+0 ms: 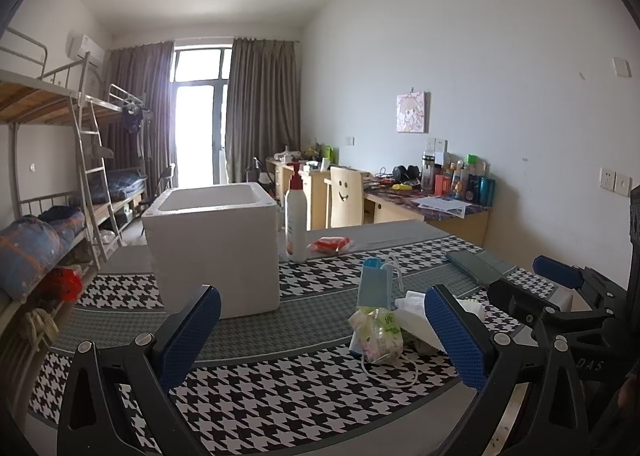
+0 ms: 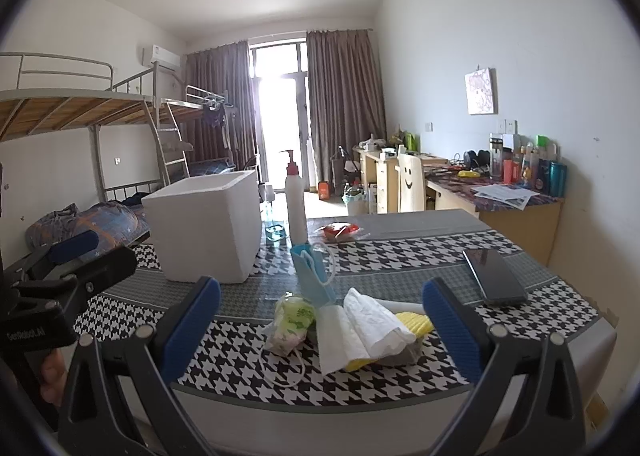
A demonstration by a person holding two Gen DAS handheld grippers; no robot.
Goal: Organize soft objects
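Note:
A pile of soft things lies near the table's front edge: a blue face mask point(image 2: 316, 276) point(image 1: 374, 282), a small green-printed tissue pack point(image 2: 292, 320) point(image 1: 380, 332), a folded white cloth point(image 2: 368, 326) point(image 1: 416, 318) and a yellow sponge point(image 2: 414, 322). A white foam box point(image 1: 218, 248) point(image 2: 208, 224) stands open-topped behind and to the left. My left gripper point(image 1: 320, 332) is open and empty, left of the pile. My right gripper point(image 2: 320, 330) is open and empty, just in front of the pile.
A white pump bottle point(image 1: 296, 212) point(image 2: 296, 204) and a red packet point(image 1: 330, 245) point(image 2: 340, 231) sit behind the pile. A dark phone point(image 2: 494, 276) point(image 1: 474, 266) lies at the right. The houndstooth tablecloth point(image 2: 248, 372) covers the table. Bunk beds stand left, desks right.

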